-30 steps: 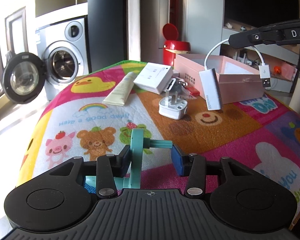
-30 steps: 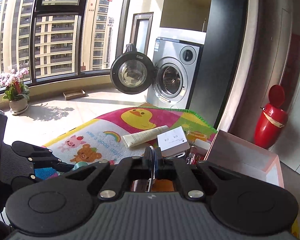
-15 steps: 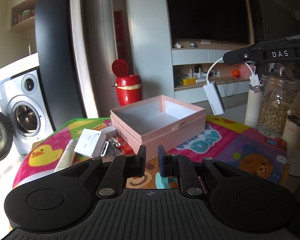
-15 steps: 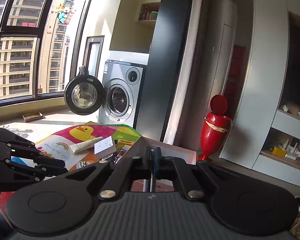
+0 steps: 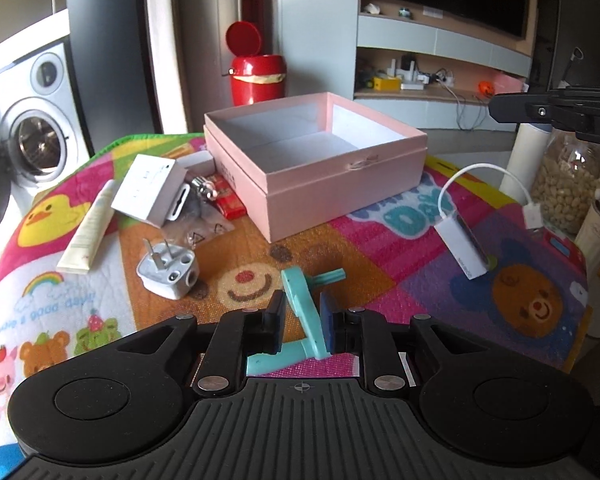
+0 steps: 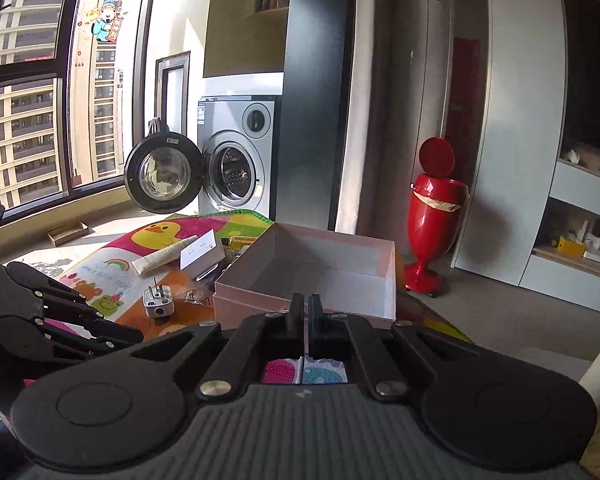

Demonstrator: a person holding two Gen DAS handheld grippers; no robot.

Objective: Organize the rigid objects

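Note:
My left gripper (image 5: 302, 314) has its jaws slightly apart around a teal plastic piece (image 5: 306, 312) that stands between the pads just above the mat. The open pink box (image 5: 314, 160) is empty, behind it. A white plug adapter (image 5: 168, 270), a white carton (image 5: 146, 190), a cream tube (image 5: 90, 230) and a red item (image 5: 228, 202) lie left of the box. A white USB adapter with cable (image 5: 466, 250) lies on the mat at the right. My right gripper (image 6: 305, 312) is shut with nothing visible between the pads, just in front of the pink box (image 6: 312, 276).
The colourful play mat (image 5: 380, 248) covers the table. A jar of nuts (image 5: 566, 184) and white containers stand at the right edge. A red bin (image 6: 436, 216) and a washing machine with its door open (image 6: 228, 172) stand on the floor behind the table.
The USB adapter that hung from my right gripper now lies on the mat. My left gripper has come down over the mat; its jaws, nearly shut half a second ago, are wider around the teal piece.

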